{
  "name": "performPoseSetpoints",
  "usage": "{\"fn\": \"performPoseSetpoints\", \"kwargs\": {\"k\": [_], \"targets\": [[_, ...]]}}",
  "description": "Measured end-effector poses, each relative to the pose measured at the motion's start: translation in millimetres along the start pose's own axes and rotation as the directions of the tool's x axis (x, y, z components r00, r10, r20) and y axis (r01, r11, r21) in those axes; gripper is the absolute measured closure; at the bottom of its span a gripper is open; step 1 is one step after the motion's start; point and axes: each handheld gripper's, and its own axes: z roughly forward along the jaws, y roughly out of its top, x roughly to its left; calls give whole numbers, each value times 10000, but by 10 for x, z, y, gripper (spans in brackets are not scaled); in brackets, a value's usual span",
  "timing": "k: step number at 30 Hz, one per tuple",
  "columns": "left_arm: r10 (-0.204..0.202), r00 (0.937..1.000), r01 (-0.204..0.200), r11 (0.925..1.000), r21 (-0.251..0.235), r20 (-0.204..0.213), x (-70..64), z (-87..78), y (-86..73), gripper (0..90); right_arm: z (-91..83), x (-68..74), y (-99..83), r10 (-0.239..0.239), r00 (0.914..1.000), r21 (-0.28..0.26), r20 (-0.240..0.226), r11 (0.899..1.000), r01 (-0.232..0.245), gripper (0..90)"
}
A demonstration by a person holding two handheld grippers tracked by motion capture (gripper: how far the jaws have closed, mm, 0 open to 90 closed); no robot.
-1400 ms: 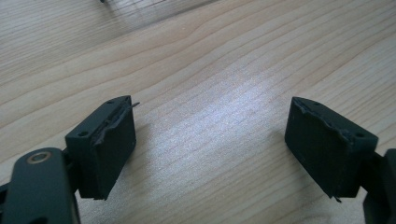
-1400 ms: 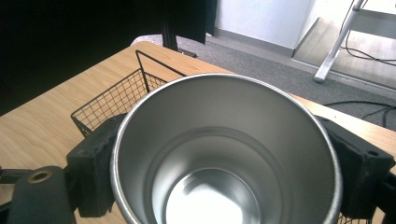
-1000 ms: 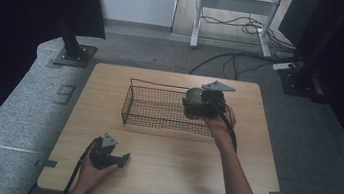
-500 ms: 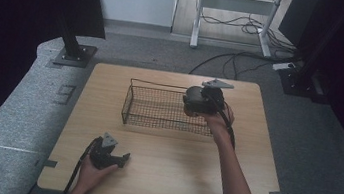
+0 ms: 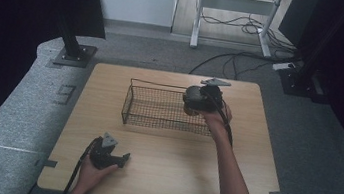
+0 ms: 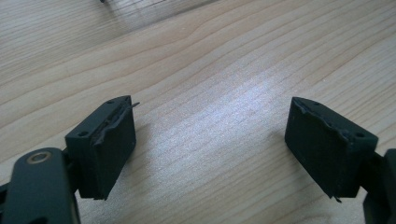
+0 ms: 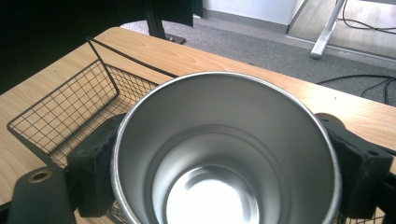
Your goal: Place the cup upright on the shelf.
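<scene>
Left gripper (image 5: pixel 124 158) rests on the table (image 5: pixel 164 176), well in front of the basket (image 5: pixel 158 108), jaws wide, nothing between them. Right gripper (image 7: pixel 224 163) clamps a steel cup (image 7: pixel 224 154), upright, held over the basket's right end.

- Table (image 5: pixel 164 176): rectangular, light wood-grain top, rounded corners; stands on grey carpet.
- Wire basket (image 5: pixel 158 109): black mesh, oblong, open top; rests directly on the table's far half, near the middle.
- Left gripper (image 5: pixel 124 159): appears to rest on the top near the front left edge, though contact is hard to confirm; jaws spread wide over bare wood.
</scene>
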Motion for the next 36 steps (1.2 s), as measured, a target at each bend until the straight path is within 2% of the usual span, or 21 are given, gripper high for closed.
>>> {"fn": "performPoseSetpoints", "kwargs": {"k": [18,36], "targets": [[-1,10000,1,10000,14,8,1,-1,1,163,275,-24,52,140,9999,335,54,9993,-142,132],[7,10000,-7,10000,19,4,1,-1,0,163,464,-59,-89,364,9992,844,165,9957,-377,131]]}}
